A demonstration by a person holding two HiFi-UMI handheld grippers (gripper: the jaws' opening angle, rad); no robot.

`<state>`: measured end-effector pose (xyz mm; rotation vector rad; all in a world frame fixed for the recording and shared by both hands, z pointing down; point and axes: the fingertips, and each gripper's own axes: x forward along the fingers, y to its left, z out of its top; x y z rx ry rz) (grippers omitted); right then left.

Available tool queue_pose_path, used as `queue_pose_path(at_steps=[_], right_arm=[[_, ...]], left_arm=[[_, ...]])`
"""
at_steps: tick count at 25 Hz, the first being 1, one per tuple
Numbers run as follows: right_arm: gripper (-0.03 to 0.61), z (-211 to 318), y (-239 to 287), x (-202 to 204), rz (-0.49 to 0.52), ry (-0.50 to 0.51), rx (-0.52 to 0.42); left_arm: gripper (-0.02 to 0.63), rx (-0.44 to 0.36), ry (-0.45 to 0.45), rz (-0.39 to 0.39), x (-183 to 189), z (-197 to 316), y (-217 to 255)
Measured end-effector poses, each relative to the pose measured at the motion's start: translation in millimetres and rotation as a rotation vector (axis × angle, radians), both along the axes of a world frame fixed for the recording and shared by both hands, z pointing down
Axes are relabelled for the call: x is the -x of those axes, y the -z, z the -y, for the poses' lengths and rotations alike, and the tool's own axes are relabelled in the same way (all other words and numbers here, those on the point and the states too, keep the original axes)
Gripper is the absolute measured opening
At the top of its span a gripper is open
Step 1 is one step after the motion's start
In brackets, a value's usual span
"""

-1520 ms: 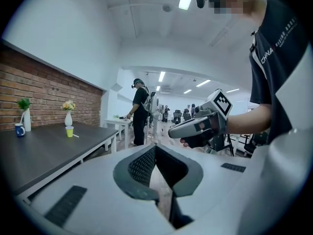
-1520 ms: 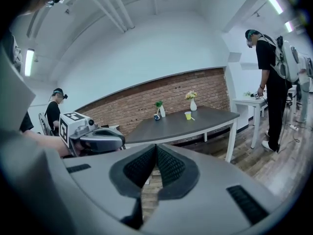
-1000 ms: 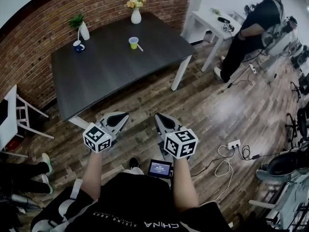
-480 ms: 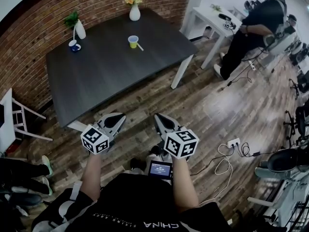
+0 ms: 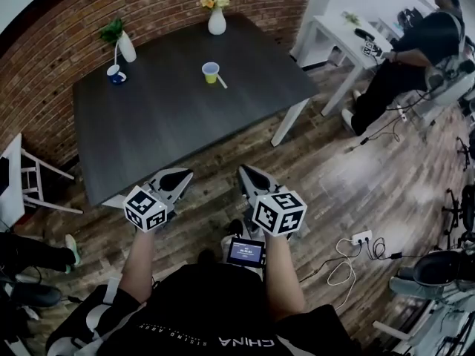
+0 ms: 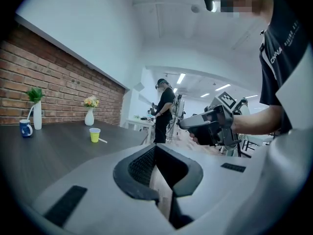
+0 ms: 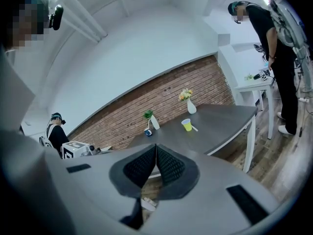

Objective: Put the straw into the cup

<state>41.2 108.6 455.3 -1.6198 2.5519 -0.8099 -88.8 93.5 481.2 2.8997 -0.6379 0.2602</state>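
Note:
A yellow-green cup [image 5: 211, 71] stands upright near the far side of the dark table [image 5: 171, 117]. A white straw [image 5: 221, 82] lies on the tabletop just right of it. Both grippers hang over the wooden floor in front of the table's near edge, far from the cup. My left gripper [image 5: 180, 175] is shut with nothing in it, and so is my right gripper [image 5: 243, 170]. In the left gripper view the cup [image 6: 95, 134] and straw [image 6: 102, 141] sit far off beyond the closed jaws. The right gripper view shows the cup [image 7: 186, 125] with the straw [image 7: 194, 128] beside it.
On the table stand a white vase with flowers [image 5: 217, 21], a white vase with a plant [image 5: 126, 47] and a blue mug [image 5: 115, 73]. A white side table [image 5: 334, 32] and a standing person [image 5: 415, 50] are at the right. A white chair [image 5: 22, 176] is left; cables [image 5: 356, 239] lie on the floor.
Both grippers have been carried forward toward the table, side by side, and the table now sits a little nearer in view. Both pairs of jaws stay shut.

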Motion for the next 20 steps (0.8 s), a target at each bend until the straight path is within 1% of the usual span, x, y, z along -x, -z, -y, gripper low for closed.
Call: queue_pose_path(at_steps=[5, 11, 15, 20], right_arm=[[0.008, 54, 5, -29, 0.008, 0.018, -0.004], [0.008, 99, 1, -47, -0.015, 0.080, 0.004], [0.008, 122, 0, -60, -0.023, 0.105, 0.004], [0.008, 140, -10, -70, -0.005, 0.125, 0.026]], left_arm=[[0.003, -0.008, 0.005, 0.016, -31, 46, 7], [0.003, -0.001, 0.027, 0.038, -59, 88, 5], [0.003, 0.000, 0.049, 0.044, -71, 107, 6], [0.003, 0.024, 0.091, 0.039, -73, 121, 2]])
